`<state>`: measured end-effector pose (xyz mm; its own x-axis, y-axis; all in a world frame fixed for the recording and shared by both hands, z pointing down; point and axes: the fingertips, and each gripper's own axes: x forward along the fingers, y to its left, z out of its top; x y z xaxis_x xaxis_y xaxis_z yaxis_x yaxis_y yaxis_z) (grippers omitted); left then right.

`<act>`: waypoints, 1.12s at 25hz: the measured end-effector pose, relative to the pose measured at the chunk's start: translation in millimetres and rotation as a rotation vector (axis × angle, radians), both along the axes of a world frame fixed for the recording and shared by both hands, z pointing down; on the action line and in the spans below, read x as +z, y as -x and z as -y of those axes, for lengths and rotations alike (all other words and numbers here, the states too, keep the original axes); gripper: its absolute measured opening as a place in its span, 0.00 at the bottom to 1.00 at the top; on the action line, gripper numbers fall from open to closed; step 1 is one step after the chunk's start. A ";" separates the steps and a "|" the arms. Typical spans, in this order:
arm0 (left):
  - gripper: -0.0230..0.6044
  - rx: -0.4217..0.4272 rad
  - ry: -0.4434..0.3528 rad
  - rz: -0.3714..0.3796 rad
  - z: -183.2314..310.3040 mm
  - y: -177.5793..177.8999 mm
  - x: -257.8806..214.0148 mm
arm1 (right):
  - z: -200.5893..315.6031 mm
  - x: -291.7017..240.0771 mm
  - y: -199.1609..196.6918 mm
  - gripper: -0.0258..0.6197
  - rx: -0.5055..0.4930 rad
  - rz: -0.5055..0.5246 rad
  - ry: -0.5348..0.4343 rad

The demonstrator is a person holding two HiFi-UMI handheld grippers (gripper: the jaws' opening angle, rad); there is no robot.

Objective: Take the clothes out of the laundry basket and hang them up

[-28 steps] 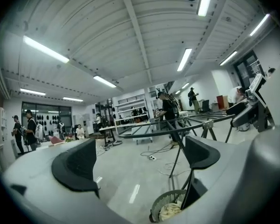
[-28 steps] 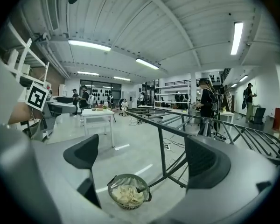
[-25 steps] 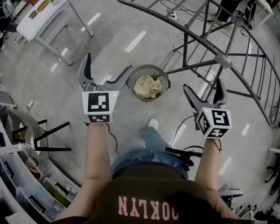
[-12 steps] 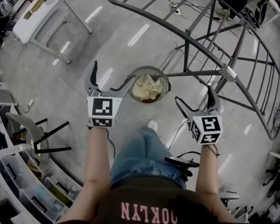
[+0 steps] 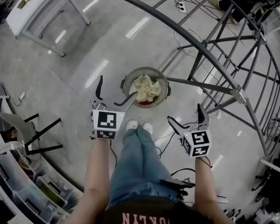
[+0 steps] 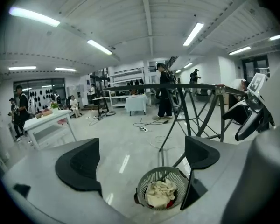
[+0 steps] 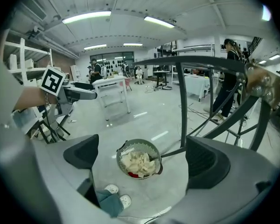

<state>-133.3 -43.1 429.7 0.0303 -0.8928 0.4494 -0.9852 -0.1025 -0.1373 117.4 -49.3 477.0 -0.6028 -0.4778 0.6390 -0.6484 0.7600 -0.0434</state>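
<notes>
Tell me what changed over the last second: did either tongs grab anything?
The person stepped up to the laundry basket; the left tongs and right tongs drew closer together. Nothing taken hold of: both remain open and empty, and the cream clothes still lie in the basket.

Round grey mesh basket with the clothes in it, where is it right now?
In the head view, the round grey mesh laundry basket stands on the floor mid-picture, just ahead of the person's white shoes, left of the grey metal drying rack.
</notes>
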 end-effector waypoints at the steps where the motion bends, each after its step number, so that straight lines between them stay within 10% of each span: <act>1: 0.94 -0.006 0.012 -0.005 1.5 5.5 11.2 | 0.4 10.9 4.9 0.92 -0.009 -0.007 0.015; 28: 0.94 -0.023 0.108 -0.048 15.6 54.0 221.3 | 76.5 212.6 79.0 0.92 -0.239 -0.154 -0.053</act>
<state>-187.3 -58.8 650.9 0.0339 -0.8401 0.5414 -0.9927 -0.0910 -0.0791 38.4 -125.8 689.5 -0.6000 -0.3686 0.7100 -0.4461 0.8909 0.0854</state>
